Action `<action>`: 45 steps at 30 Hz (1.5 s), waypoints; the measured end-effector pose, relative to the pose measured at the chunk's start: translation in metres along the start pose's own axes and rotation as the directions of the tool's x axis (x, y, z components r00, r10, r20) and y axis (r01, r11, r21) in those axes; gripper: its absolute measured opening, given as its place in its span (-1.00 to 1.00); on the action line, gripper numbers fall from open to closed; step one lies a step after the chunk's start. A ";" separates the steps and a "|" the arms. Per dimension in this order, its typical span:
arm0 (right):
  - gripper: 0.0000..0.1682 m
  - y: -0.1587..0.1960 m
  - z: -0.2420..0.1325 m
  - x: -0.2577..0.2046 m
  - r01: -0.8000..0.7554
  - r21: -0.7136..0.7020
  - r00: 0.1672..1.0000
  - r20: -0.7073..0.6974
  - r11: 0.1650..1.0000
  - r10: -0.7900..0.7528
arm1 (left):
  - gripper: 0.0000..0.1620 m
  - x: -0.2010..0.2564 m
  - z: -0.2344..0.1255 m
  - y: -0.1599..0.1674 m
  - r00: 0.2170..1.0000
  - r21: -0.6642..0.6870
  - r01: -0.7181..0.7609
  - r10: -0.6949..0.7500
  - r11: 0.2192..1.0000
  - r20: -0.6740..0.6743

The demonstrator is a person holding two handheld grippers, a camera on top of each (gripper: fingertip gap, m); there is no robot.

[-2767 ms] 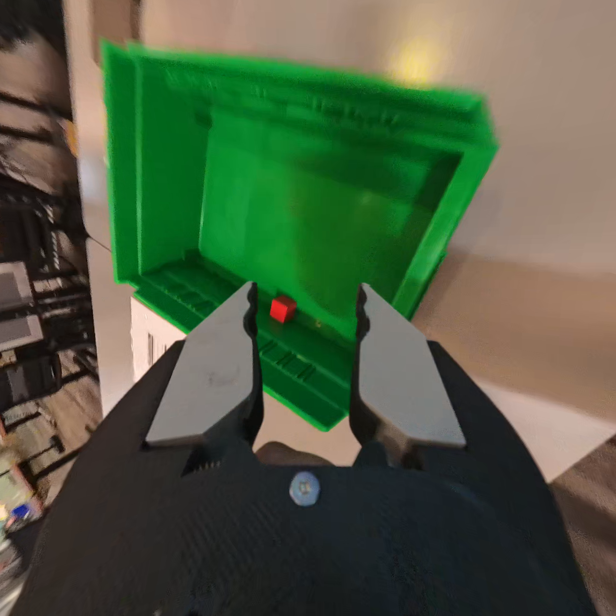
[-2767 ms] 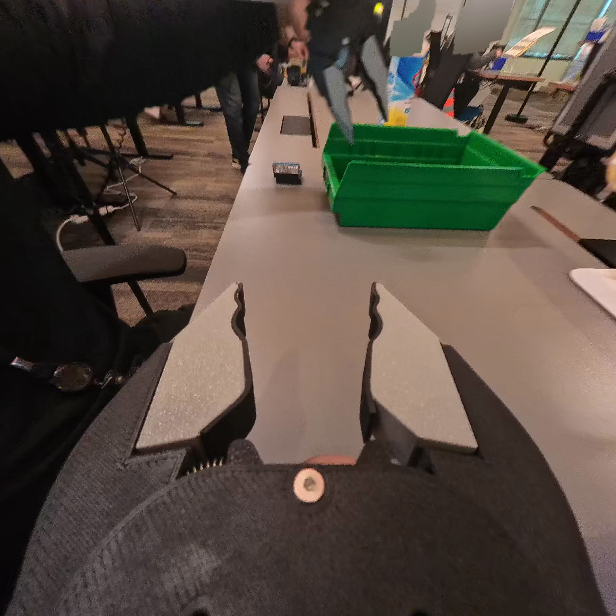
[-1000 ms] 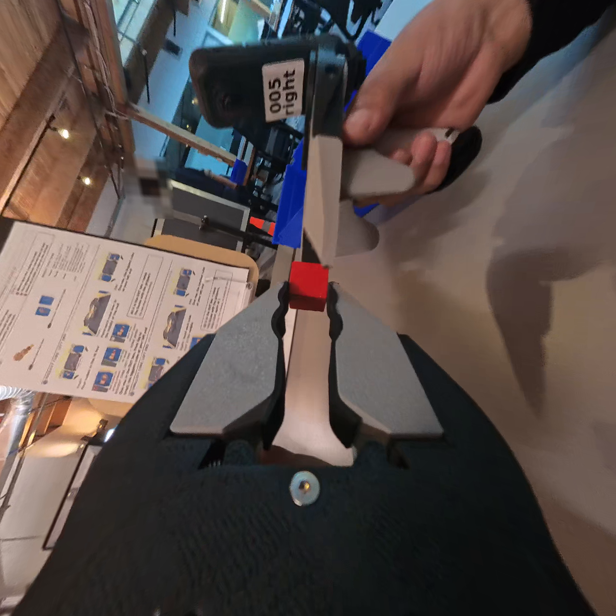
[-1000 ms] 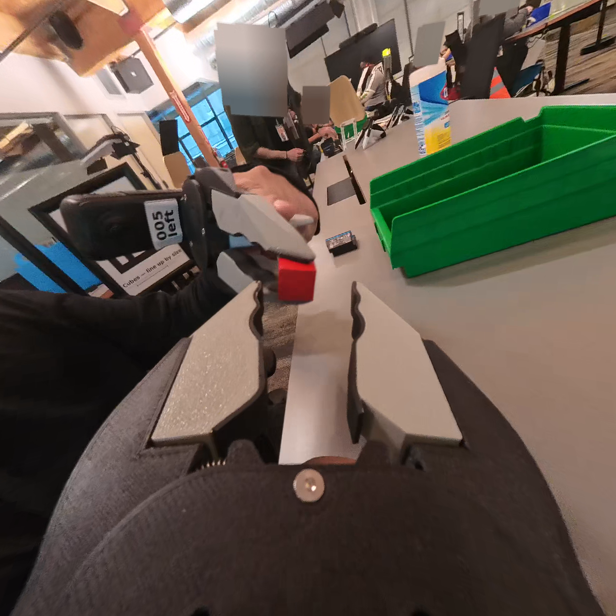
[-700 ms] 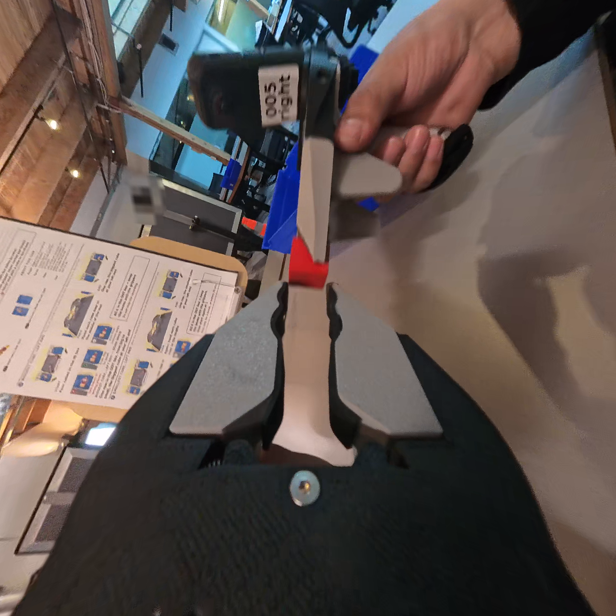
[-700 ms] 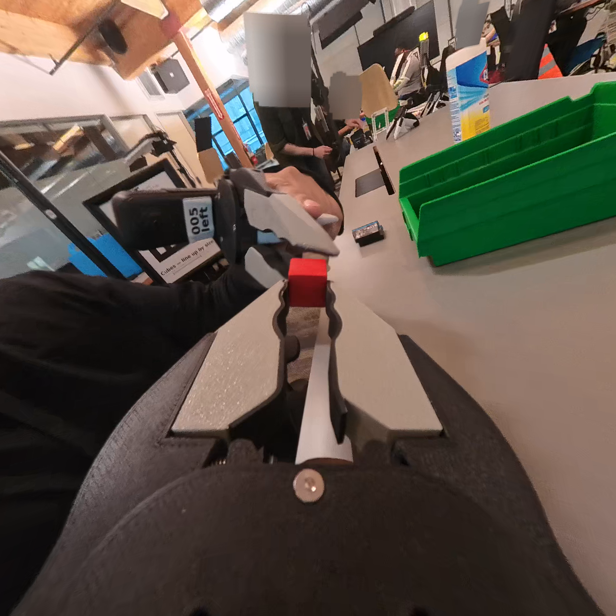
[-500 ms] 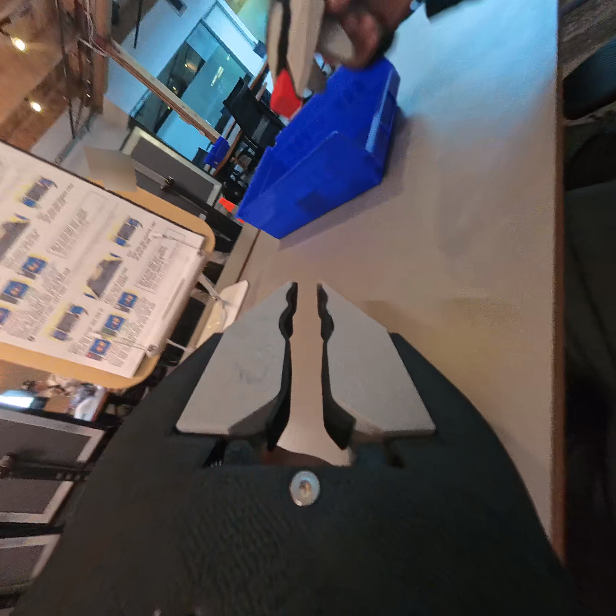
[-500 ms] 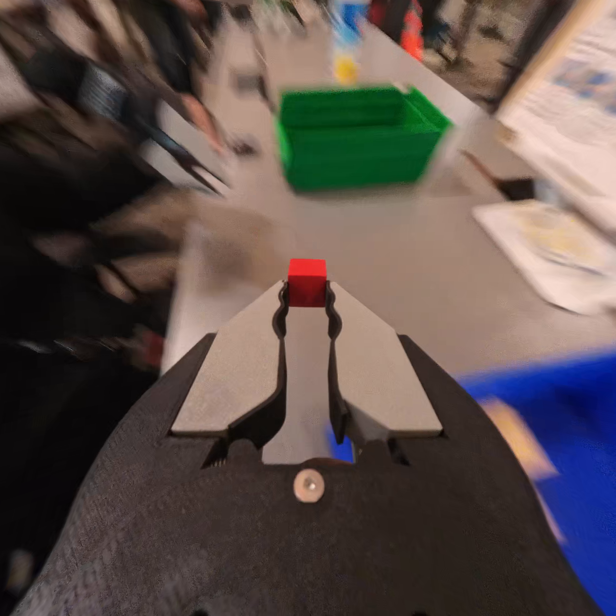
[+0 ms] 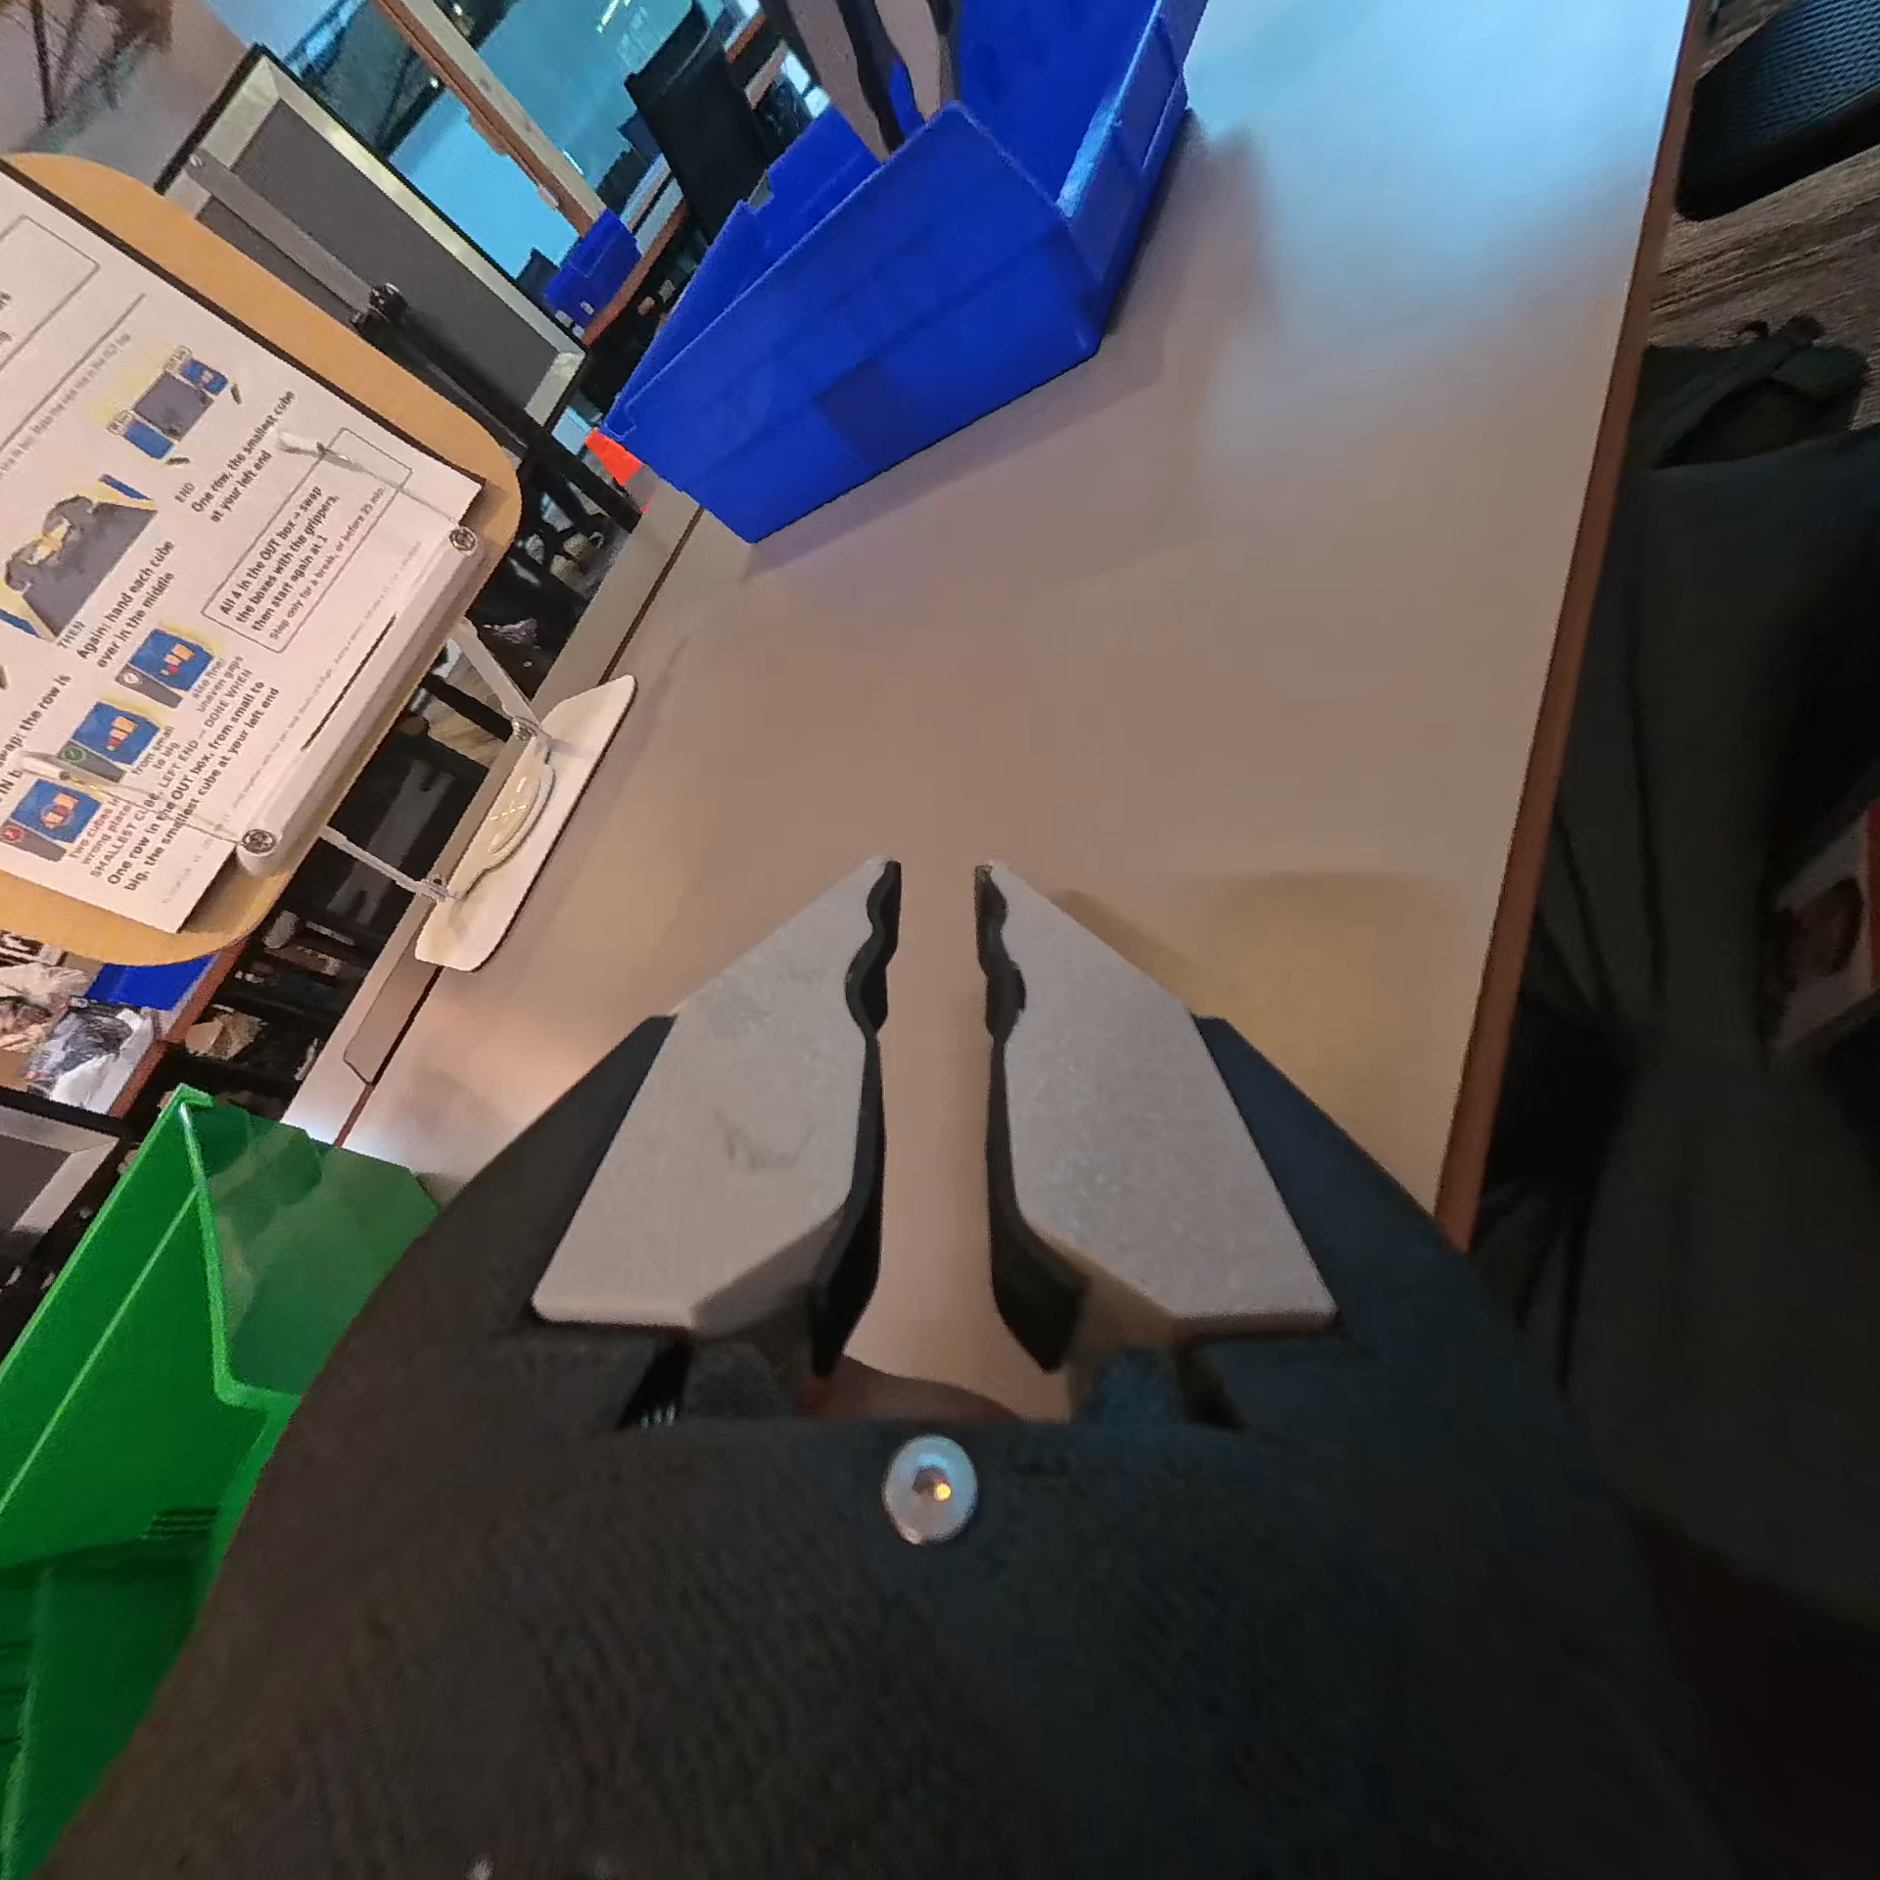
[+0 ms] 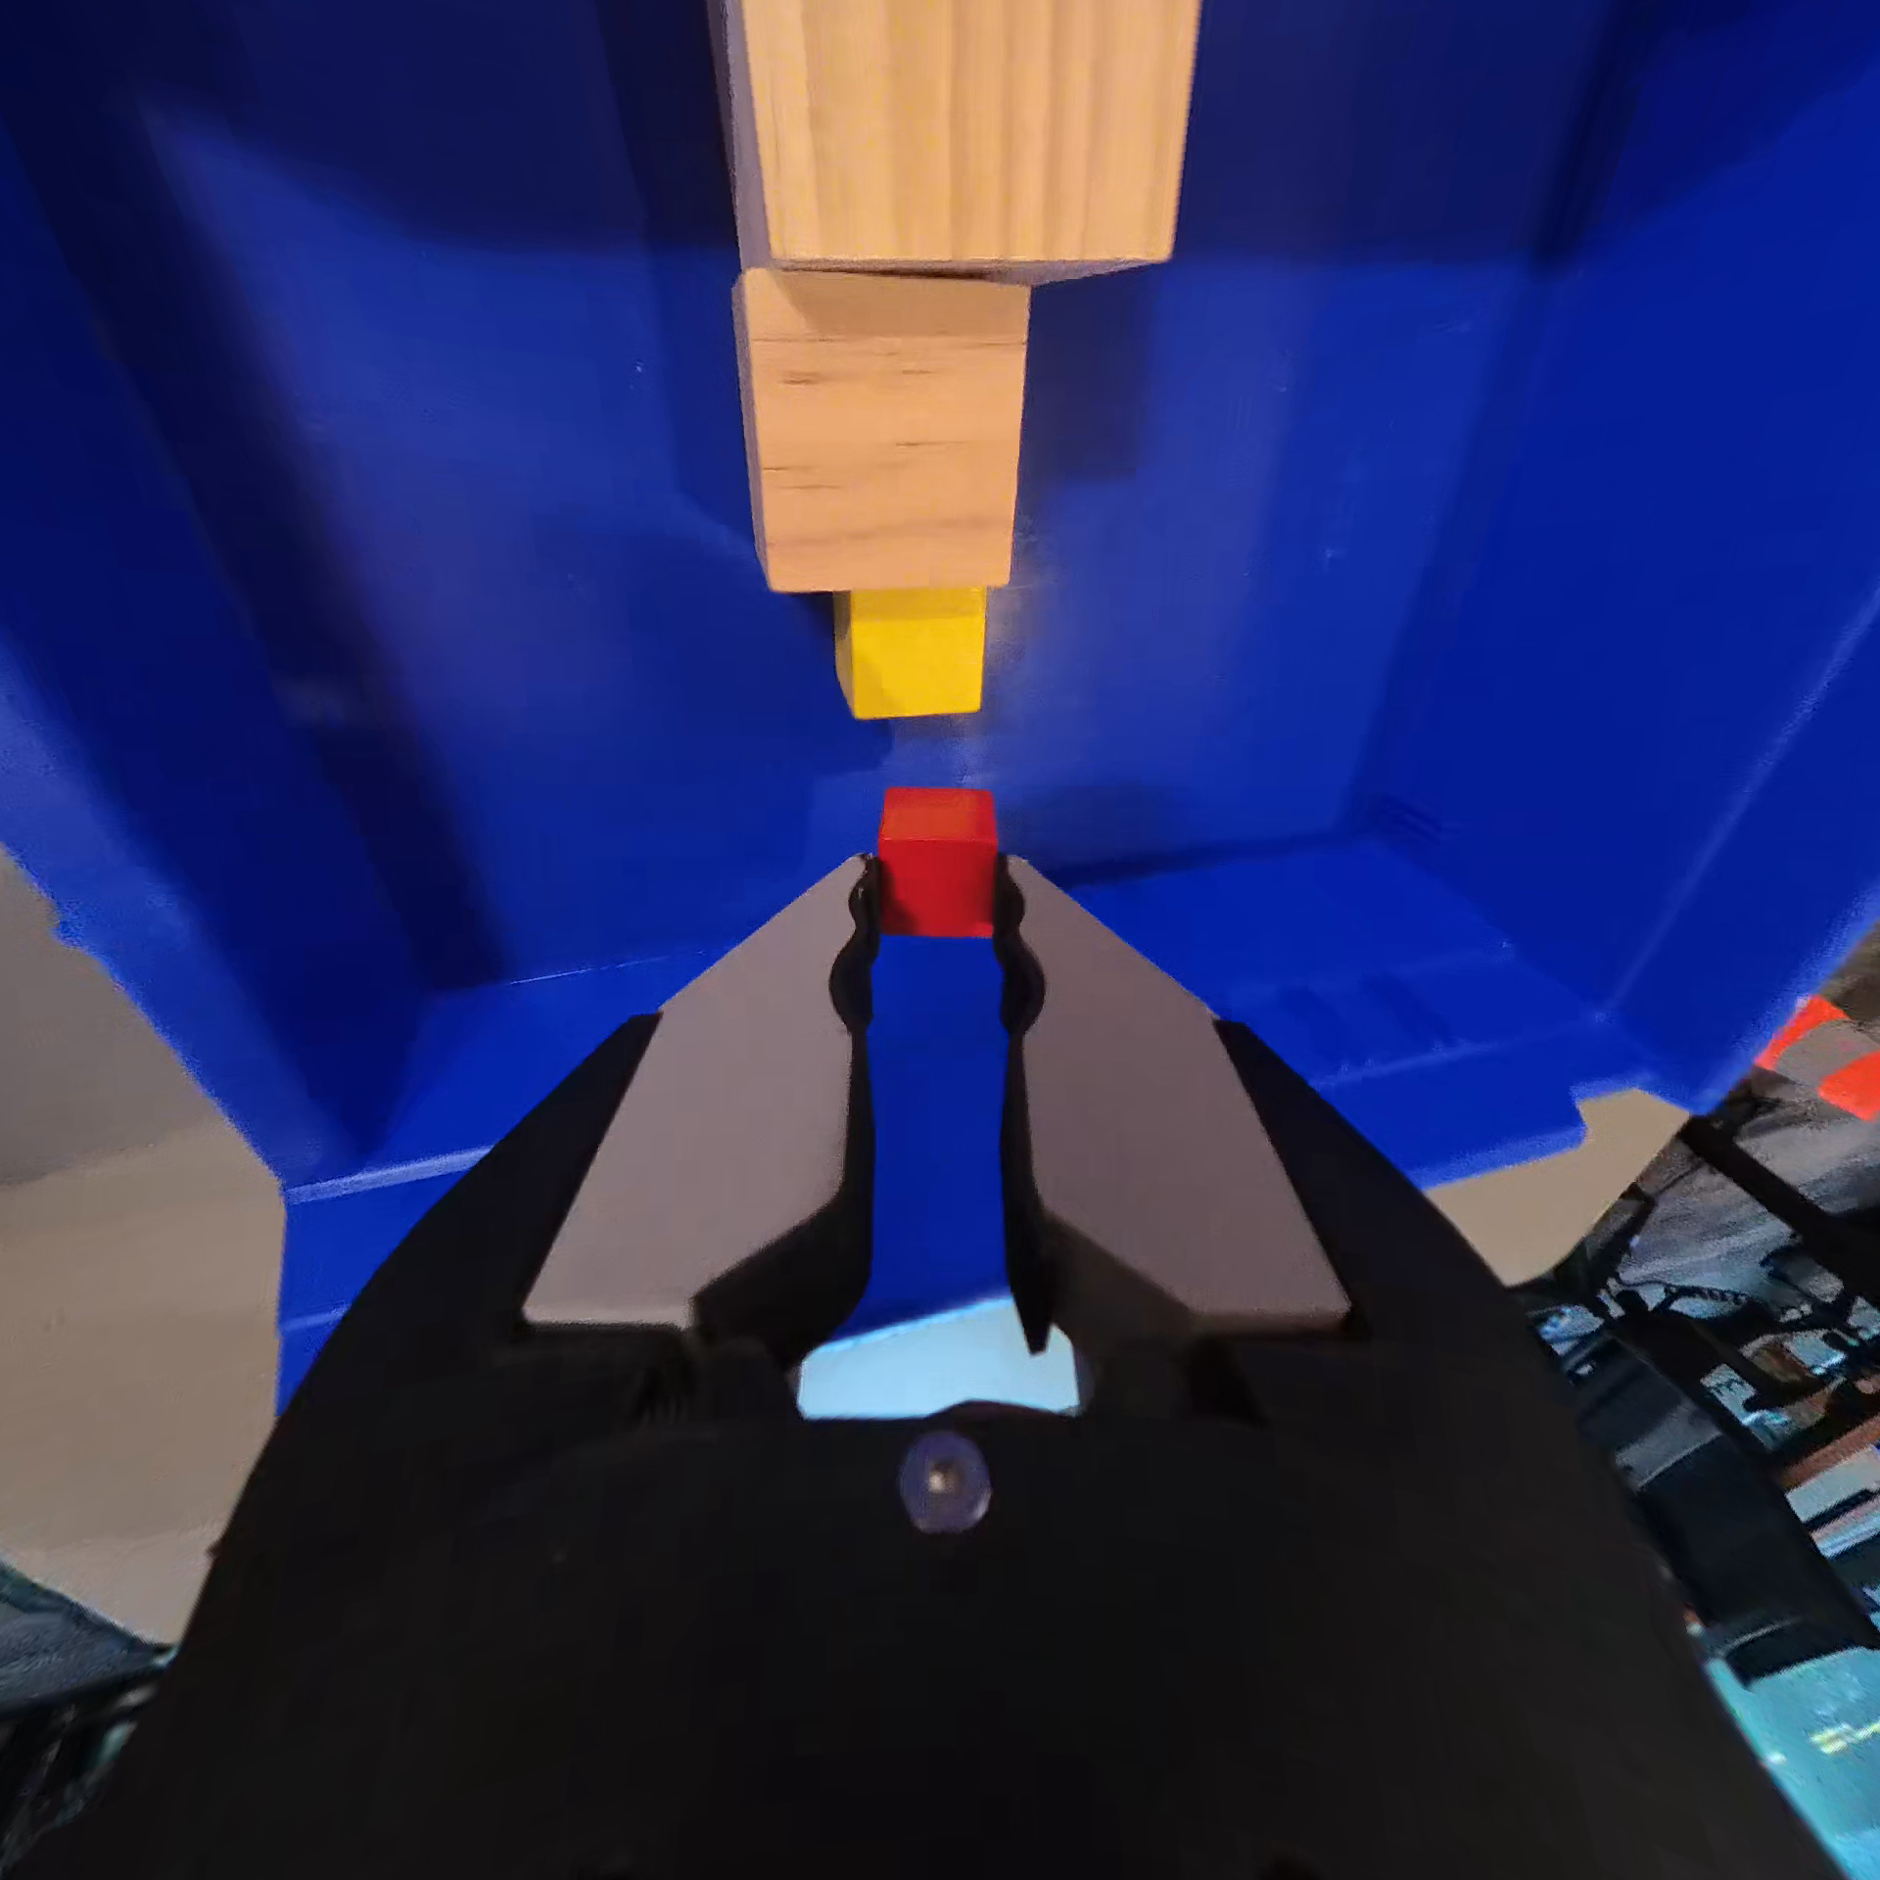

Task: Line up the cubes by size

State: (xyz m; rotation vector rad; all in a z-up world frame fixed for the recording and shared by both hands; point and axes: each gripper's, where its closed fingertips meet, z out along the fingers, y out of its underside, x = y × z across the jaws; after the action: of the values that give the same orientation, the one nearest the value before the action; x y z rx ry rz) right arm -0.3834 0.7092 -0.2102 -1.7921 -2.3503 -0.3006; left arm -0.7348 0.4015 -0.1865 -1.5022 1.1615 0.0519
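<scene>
My right gripper (image 10: 934, 883) is shut on a small red cube (image 10: 936, 849) and holds it inside the blue bin (image 10: 407, 610), in line with a row of cubes. Just beyond it is a yellow cube (image 10: 911, 656), with a small gap between them. After that come a medium wooden cube (image 10: 885, 437) and a large wooden cube (image 10: 966, 122). My left gripper (image 9: 934, 885) is empty over the grey table (image 9: 1170, 661), its jaws a narrow gap apart. The blue bin (image 9: 895, 305) lies far ahead of it, with the right gripper's fingers (image 9: 865, 71) reaching in.
A green bin (image 9: 132, 1323) stands at the left gripper's near left. An instruction sheet on a wooden stand (image 9: 203, 610) is at the table's far side. The table's front edge (image 9: 1567, 631) runs along the right, with a person's dark clothing beyond it.
The red cube passed from my left gripper to my right. The right gripper then swung over into the blue bin with it. The left gripper drew back, empty.
</scene>
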 end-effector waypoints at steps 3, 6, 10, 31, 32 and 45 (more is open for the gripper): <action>-0.77 -0.003 0.011 -0.002 0.016 0.013 0.999 0.034 1.000 -0.016 | -0.86 0.002 -0.002 0.001 1.000 0.001 0.001 -0.001 1.000 -0.010; -0.77 -0.002 0.020 -0.006 0.021 0.006 0.997 0.078 1.000 -0.021 | -0.86 0.000 -0.005 0.000 1.000 0.018 0.026 -0.026 1.000 -0.006; -0.77 -0.006 0.029 -0.008 0.016 0.006 0.993 0.117 1.000 -0.016 | -0.86 0.000 -0.008 0.000 0.999 0.030 0.041 -0.041 0.999 -0.013; 0.01 -0.112 -0.106 -0.058 -0.451 0.738 0.821 0.123 0.502 0.557 | -0.09 -0.083 -0.036 0.065 0.775 -0.109 0.555 -0.466 0.824 0.428; 0.07 -0.124 -0.109 -0.071 -0.461 0.766 0.796 0.136 0.447 0.589 | -0.07 -0.090 -0.040 0.075 0.732 -0.109 0.587 -0.469 0.802 0.494; -0.34 -0.169 -0.044 -0.072 -0.630 0.718 0.423 0.000 0.294 0.906 | -0.96 -0.160 -0.013 0.155 0.573 -0.234 0.733 -0.393 0.639 0.719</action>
State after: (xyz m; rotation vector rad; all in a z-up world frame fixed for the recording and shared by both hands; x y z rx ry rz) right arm -0.5268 0.5877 -0.1957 -1.9710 -0.8058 0.2375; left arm -0.9258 0.5160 -0.1972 -2.0808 0.0350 0.3964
